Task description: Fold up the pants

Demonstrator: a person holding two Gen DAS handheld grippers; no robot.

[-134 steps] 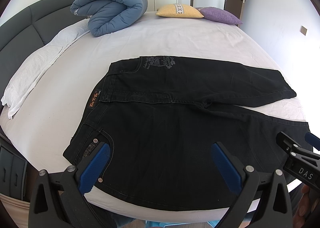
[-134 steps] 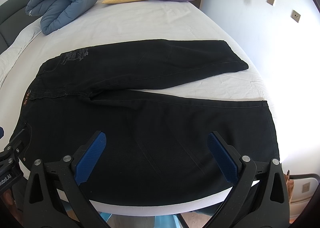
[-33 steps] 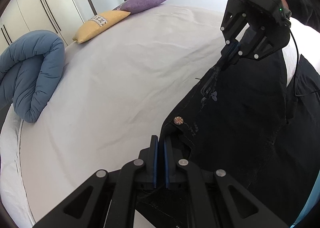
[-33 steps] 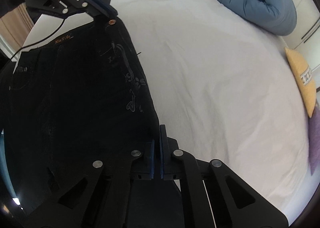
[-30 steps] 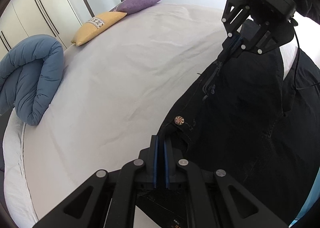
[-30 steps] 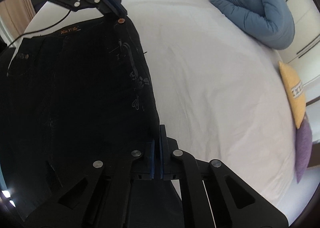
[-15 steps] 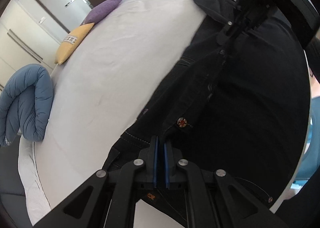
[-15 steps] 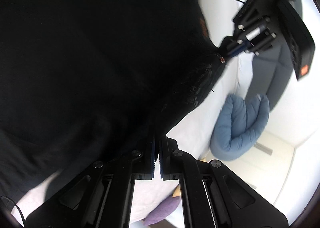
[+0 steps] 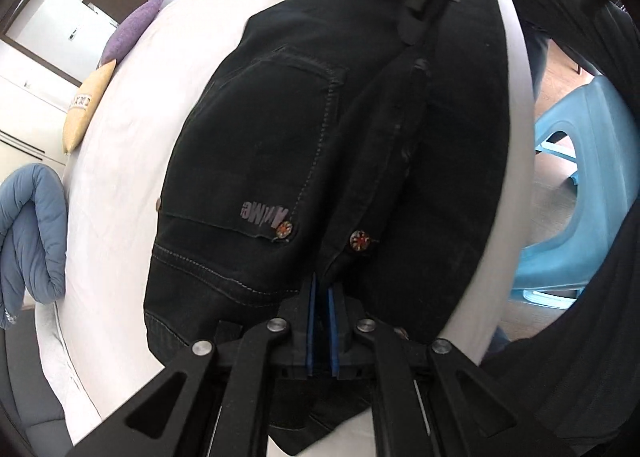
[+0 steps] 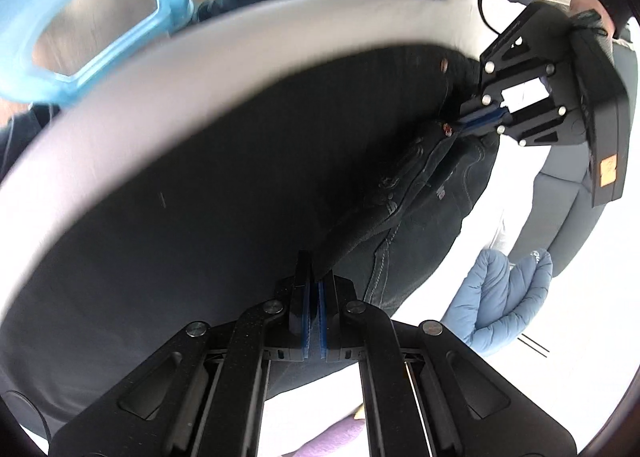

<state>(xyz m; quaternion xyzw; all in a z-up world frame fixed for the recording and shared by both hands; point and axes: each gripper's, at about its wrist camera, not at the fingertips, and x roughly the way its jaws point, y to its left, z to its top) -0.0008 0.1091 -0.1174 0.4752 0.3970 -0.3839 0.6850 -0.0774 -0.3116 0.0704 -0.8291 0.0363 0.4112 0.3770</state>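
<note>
left gripper (image 9: 320, 289) and right gripper (image 10: 314, 285) each clench the black jeans (image 9: 248, 161), pocket lettering not legible, on a white bed (image 9: 120, 161).

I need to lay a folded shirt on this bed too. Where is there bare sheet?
Bare white sheet lies between the black pants and the blue duvet, running up to the yellow pillow. The edge by the blue stool is crowded.

The only lettering lies on the black pants (image 9: 256, 145), a small grey print at the lower corner of the back pocket (image 9: 276, 137) beside a rivet, seen upside down and too unclear to spell out, while the orange sticker (image 10: 609, 170) on the left tool's housing is unreadable.
</note>
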